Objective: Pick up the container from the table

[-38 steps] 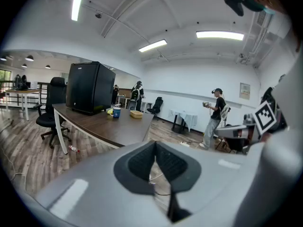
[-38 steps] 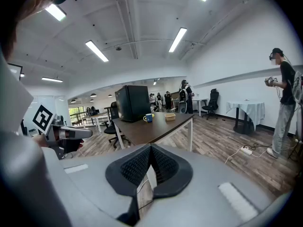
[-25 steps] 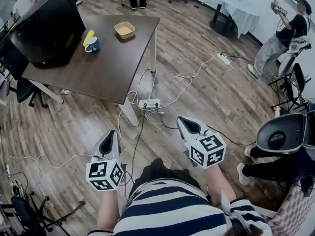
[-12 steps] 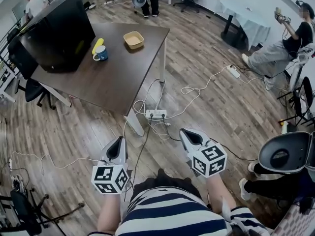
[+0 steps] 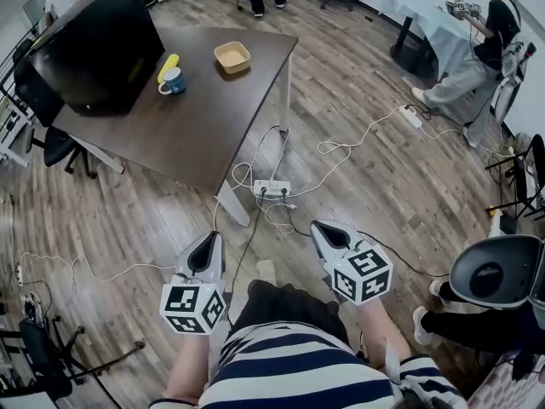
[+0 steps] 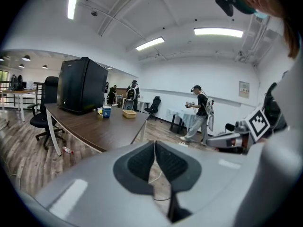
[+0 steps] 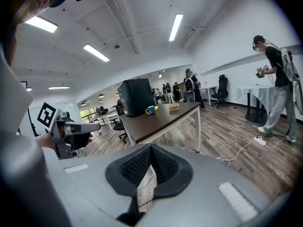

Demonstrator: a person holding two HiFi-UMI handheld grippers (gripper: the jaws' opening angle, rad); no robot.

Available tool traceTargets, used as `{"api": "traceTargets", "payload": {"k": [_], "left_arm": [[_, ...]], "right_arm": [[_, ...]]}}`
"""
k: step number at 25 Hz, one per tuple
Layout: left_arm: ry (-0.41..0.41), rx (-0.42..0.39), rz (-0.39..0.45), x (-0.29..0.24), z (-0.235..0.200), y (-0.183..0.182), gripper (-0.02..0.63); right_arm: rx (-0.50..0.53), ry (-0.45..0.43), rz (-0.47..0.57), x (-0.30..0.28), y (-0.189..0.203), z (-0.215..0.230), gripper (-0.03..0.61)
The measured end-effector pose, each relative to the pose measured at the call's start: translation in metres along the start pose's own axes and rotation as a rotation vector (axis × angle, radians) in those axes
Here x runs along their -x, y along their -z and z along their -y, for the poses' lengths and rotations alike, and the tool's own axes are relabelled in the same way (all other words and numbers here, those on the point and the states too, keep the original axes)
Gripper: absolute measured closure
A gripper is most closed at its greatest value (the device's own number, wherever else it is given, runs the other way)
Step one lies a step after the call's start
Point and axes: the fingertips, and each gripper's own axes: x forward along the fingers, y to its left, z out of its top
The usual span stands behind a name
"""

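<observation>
The container (image 5: 232, 56) is a shallow tan tub at the far end of the dark brown table (image 5: 196, 126). It also shows small and distant in the left gripper view (image 6: 129, 113) and the right gripper view (image 7: 174, 107). My left gripper (image 5: 209, 239) and right gripper (image 5: 320, 227) hover low over the wooden floor, well short of the table, both pointing toward it. Each is shut with nothing between the jaws, as seen at the left gripper (image 6: 155, 142) and the right gripper (image 7: 150, 146).
A blue mug (image 5: 172, 81) and a yellow object (image 5: 168, 63) stand next to a big black box (image 5: 94, 41) on the table. A power strip (image 5: 271, 187) and loose cables lie between me and the table. People, office chairs (image 5: 498, 271) and another table (image 5: 430, 20) surround the area.
The view has shifted slightly, with the table a little nearer and further right. Both grippers keep the same pose and stay shut.
</observation>
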Motion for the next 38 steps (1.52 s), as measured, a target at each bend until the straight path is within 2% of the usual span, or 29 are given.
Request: {"api": "traceTargets", "payload": {"k": [6, 12, 17, 24, 33, 38], "left_arm": [[0.047, -0.019, 0.010, -0.047, -0.008, -0.017, 0.614], [0.074, -0.040, 0.027, -0.104, -0.030, -0.045, 0.614], [0.078, -0.049, 0.026, -0.150, -0.060, -0.063, 0.614], [0.091, -0.018, 0.026, -0.198, -0.105, -0.081, 0.614], [0.165, -0.080, -0.006, -0.242, -0.115, -0.102, 0.614], [0.163, -0.138, -0.017, -0.271, -0.117, -0.118, 0.614]], "right_arm": [[0.011, 0.004, -0.011, -0.031, -0.015, 0.019, 0.581], [0.057, -0.008, -0.038, -0.081, -0.050, 0.039, 0.581], [0.061, -0.022, -0.046, -0.133, -0.081, 0.056, 0.581], [0.067, -0.011, -0.073, -0.187, -0.111, 0.073, 0.581], [0.043, 0.003, -0.062, -0.224, -0.138, 0.097, 0.581], [0.031, -0.018, -0.052, -0.246, -0.157, 0.117, 0.581]]}}
